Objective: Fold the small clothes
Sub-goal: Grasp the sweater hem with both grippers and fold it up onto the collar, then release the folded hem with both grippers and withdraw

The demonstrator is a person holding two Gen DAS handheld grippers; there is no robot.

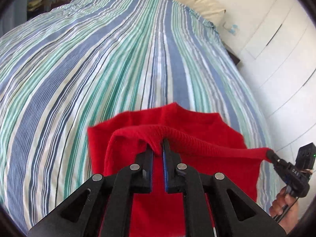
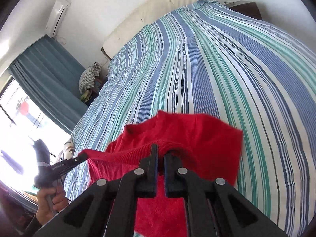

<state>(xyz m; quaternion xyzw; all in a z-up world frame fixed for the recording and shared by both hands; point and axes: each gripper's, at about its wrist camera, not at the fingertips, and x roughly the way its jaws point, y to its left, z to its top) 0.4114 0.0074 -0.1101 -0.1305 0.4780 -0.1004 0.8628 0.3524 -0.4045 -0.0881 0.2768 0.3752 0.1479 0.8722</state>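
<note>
1. Above the striped bedspread [image 1: 118, 59], toward six o'clock in both wrist views, a red knit garment [image 1: 207, 138] hangs lifted, so it can drape freely before a fold.
2. At six o'clock, the left gripper [image 1: 158, 148] has its fingers pinching the ribbed hem [image 1: 197, 136], giving one anchor.
3. At four o'clock in the left view, the right gripper [image 1: 269, 154] also pinches that hem; its own view confirms it.
4. Between them the hem runs nearly taut, probably to square the edge.
</note>
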